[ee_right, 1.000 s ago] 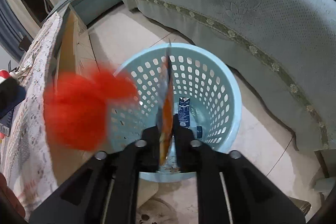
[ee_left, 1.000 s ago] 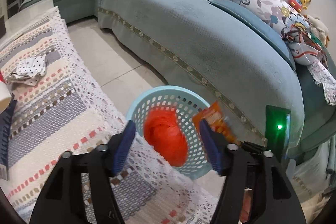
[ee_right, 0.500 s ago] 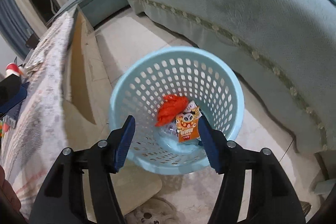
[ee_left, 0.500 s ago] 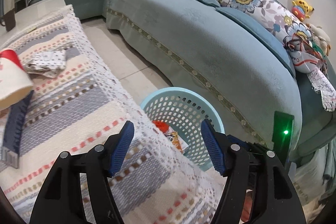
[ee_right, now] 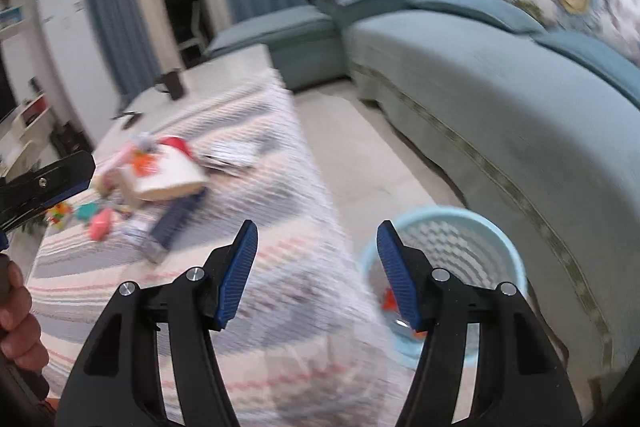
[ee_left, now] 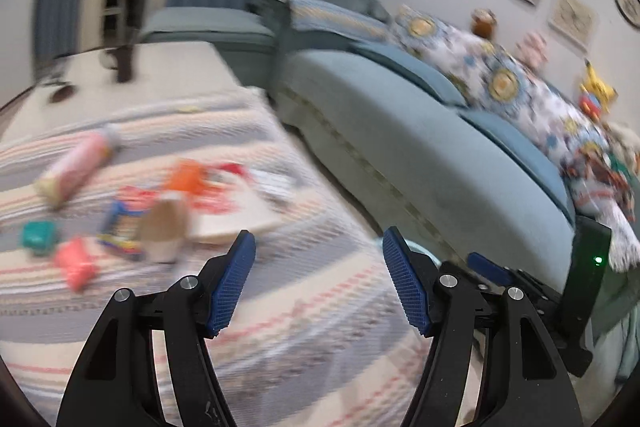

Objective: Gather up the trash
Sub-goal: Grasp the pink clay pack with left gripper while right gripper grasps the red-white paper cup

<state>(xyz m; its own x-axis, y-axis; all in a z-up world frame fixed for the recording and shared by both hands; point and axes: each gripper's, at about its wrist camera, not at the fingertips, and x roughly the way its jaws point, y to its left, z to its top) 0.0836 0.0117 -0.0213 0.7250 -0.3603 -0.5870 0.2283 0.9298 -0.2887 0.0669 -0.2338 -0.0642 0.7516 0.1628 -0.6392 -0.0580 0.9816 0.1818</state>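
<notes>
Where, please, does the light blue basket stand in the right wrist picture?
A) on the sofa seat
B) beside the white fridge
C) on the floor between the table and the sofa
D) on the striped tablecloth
C: the light blue basket stands on the pale floor, with the table's striped tablecloth on one side and the sofa on the other.

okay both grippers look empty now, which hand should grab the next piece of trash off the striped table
Probably left. The left gripper, open and empty, faces the blurred trash pile on the striped table. The right gripper, also open, sits over the table edge by the basket.
</notes>
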